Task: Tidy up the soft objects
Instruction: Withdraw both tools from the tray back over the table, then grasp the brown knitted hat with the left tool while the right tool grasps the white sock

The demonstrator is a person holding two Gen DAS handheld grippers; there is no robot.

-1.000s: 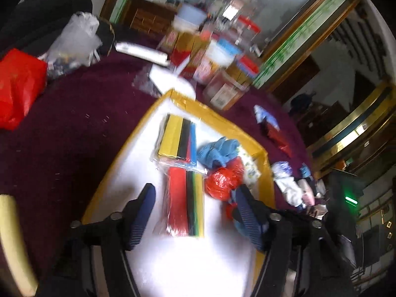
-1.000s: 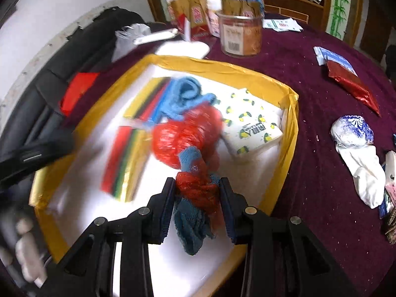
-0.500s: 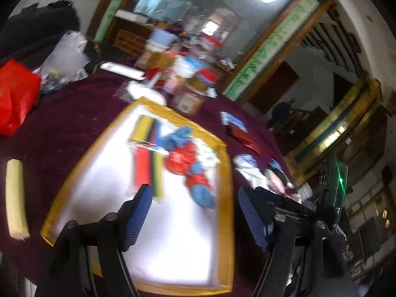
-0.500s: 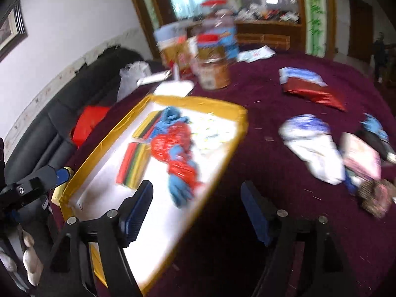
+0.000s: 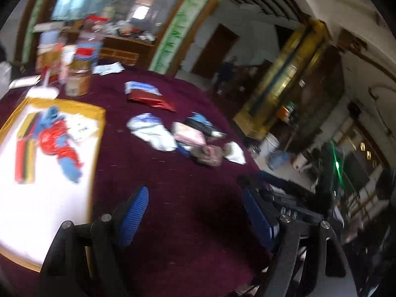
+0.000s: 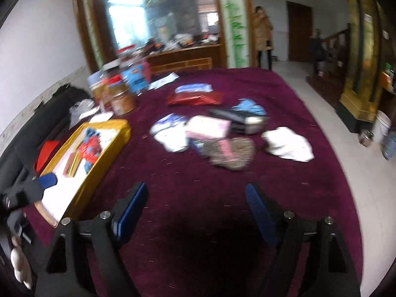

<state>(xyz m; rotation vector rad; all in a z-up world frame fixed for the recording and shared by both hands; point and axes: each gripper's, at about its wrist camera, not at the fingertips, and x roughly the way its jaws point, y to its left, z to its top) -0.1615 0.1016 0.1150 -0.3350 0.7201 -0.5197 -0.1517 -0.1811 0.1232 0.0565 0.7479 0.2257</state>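
Several soft items are already laid in the yellow tray point(image 6: 118, 133), left of both tongs. A loose pile point(image 6: 222, 136) ahead remains unsorted. Left gripper point(image 5: 195, 217) and right gripper point(image 6: 195, 210), jaws just opened, are spread and empty.

Maroon tablecloth point(image 6: 222, 185), gold-rimmed white tray point(image 6: 116, 133), leopard-print pouch point(image 6: 232, 152).

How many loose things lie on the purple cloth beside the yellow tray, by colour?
White: 2, bundle, cloth
Red: 1, foil bag
Pink: 1, packet
Blue: 2, rag, wrapper
Black: 1, case
Leopard-print: 1, pouch
Total: 8
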